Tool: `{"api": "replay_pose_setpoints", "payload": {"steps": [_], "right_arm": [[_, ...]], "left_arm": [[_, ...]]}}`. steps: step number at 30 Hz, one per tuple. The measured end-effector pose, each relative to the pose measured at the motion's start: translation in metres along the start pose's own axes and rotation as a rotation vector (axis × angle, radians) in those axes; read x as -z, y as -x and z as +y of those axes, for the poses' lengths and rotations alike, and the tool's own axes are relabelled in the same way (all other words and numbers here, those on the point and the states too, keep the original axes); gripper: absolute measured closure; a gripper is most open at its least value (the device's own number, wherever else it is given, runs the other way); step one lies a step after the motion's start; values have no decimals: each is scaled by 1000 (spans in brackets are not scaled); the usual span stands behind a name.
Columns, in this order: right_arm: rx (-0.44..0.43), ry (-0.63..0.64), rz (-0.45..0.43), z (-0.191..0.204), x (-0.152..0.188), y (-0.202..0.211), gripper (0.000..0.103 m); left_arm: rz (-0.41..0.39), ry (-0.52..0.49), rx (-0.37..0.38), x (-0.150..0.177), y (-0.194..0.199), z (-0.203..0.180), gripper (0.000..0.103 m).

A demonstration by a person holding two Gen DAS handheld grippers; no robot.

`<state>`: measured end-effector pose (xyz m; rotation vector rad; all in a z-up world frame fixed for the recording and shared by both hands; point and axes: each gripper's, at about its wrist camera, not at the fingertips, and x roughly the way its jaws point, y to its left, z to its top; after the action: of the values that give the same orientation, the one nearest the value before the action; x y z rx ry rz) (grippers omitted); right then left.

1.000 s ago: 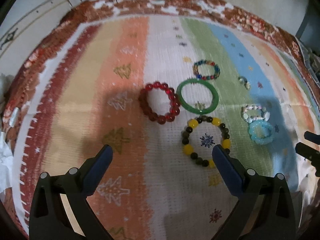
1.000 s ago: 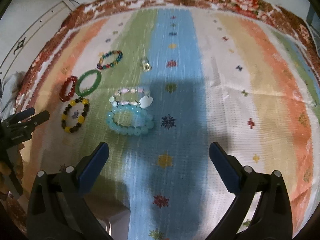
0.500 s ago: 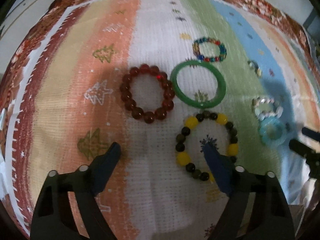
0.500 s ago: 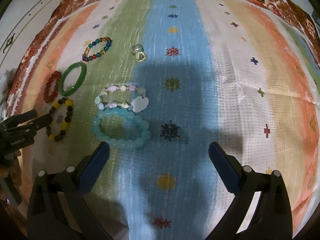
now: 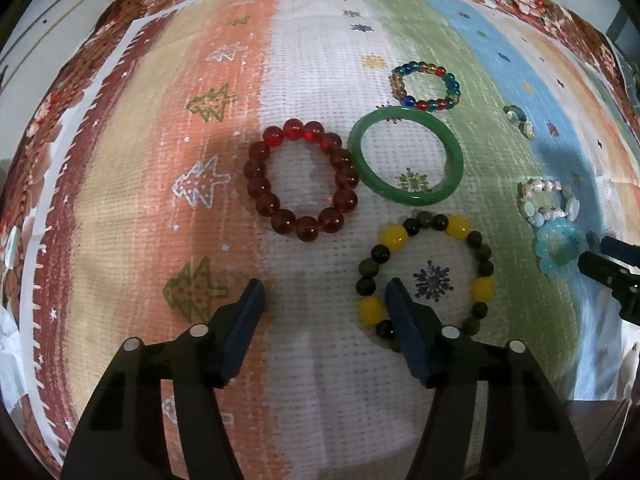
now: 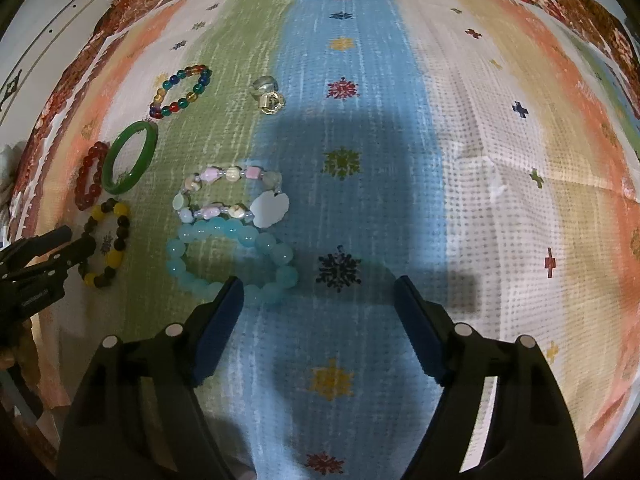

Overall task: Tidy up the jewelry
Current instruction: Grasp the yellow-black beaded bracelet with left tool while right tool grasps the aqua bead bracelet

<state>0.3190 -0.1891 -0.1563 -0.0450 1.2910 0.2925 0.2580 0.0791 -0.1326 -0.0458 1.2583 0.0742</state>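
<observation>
A striped woven cloth [image 5: 312, 380] covered the table, and the jewelry lay in a loose cluster on its white and green bands. The left gripper [image 5: 325, 298] hung low with its jaws spread and nothing between them. Its right finger sat inside the loop of the yellow-and-dark bead bracelet [image 5: 426, 276], its left finger outside on bare cloth, so the near-left arc lay between them. I judged that arc the likely grab. The red bead bracelet [image 5: 302, 184] lay just ahead. The right gripper [image 6: 318, 294], also spread and empty, hovered beside the pale blue bracelet [image 6: 234, 266].
</observation>
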Motion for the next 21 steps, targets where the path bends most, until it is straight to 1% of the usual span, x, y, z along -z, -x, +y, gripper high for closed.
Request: {"api": "replay_pose_setpoints", "payload": {"steps": [2, 5, 6, 7, 9, 12, 15, 18, 21], "right_arm": [[-3, -7, 1, 0, 0, 0, 27], [-4, -8, 2, 0, 0, 0, 28], [-9, -9, 1, 0, 1, 0, 30], [-13, -10, 1, 0, 0, 1, 35], [-20, -15, 1, -2, 0, 2, 41], [-22, -15, -2, -2, 1, 2, 42], [-28, -25, -3, -3, 2, 3, 42], [-57, -42, -10, -3, 0, 5, 42], [-54, -48, -10, -4, -3, 3, 41]], "left_arm": [[-2, -5, -3, 1, 0, -1, 41], [-4, -19, -2, 0, 0, -3, 48], [-3, -21, -3, 0, 1, -4, 51], [-3, -22, -2, 0, 1, -4, 52], [-3, -21, 2, 0, 1, -3, 55], [-2, -18, 4, 0, 1, -2, 59], [-2, -16, 6, 1, 1, -3, 59], [-3, -11, 8, 0, 1, -2, 58], [-2, -13, 5, 0, 1, -2, 58]]}}
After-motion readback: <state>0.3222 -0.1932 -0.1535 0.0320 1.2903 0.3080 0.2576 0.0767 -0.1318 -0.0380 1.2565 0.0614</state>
